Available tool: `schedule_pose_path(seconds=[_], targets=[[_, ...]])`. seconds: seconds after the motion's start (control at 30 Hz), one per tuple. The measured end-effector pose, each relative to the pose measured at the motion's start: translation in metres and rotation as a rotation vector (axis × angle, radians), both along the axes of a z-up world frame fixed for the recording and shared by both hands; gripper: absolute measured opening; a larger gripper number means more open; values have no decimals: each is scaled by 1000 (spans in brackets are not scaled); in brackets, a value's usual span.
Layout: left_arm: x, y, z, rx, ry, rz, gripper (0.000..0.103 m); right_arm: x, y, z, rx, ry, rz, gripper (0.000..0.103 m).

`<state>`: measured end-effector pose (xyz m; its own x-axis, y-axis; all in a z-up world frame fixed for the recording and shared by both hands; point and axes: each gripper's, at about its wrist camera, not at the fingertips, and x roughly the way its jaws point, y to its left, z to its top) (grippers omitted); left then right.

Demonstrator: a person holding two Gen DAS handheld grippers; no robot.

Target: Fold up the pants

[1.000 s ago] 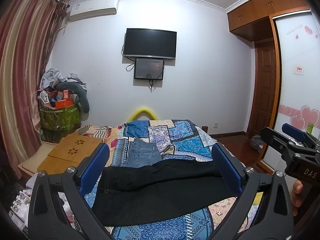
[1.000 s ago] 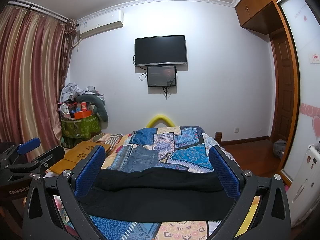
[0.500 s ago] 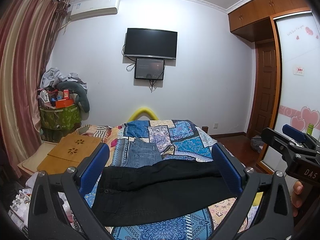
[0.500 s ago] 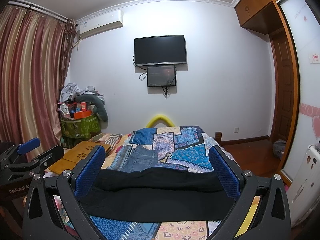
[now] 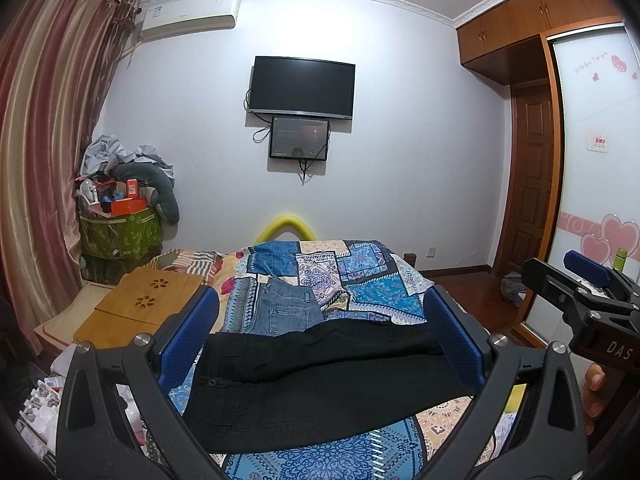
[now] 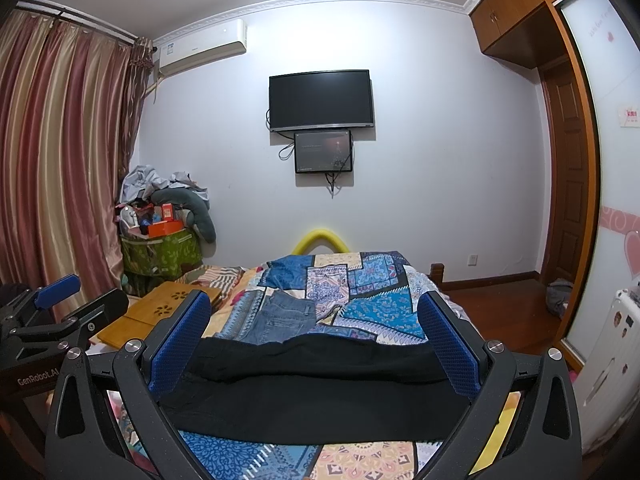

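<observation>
While both tools hover above the bed with nothing between their pads, the work looks to be at its very start: the black pants lie spread across the near part of the patchwork quilt, waistband toward the left, legs running right, one leg partly over the other, and no fold seems made yet. The left hand-held gripper stands wide and empty over the waist end; the right hand-held gripper is likewise wide and empty, looking over the middle of the dark cloth. My guess is that the next move calls for both to come down to the fabric, each pinching an edge, probably waistband and cuffs, so that one end can be carried over onto the other.

Counting: two grippers, one pair of black pants, and one pair of jeans already folded, lying just beyond on the quilt. One wooden lap tray sits at the left.
</observation>
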<state>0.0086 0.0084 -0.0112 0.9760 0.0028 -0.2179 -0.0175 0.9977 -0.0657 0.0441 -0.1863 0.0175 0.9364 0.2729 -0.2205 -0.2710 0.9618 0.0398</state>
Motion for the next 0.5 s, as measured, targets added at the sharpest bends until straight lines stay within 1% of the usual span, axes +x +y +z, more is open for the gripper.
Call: schedule_pose_path(seconds=[0.5], targets=[[-1,0,2,-5,-2,1,103,1,2,-2,-2,4,3,103]])
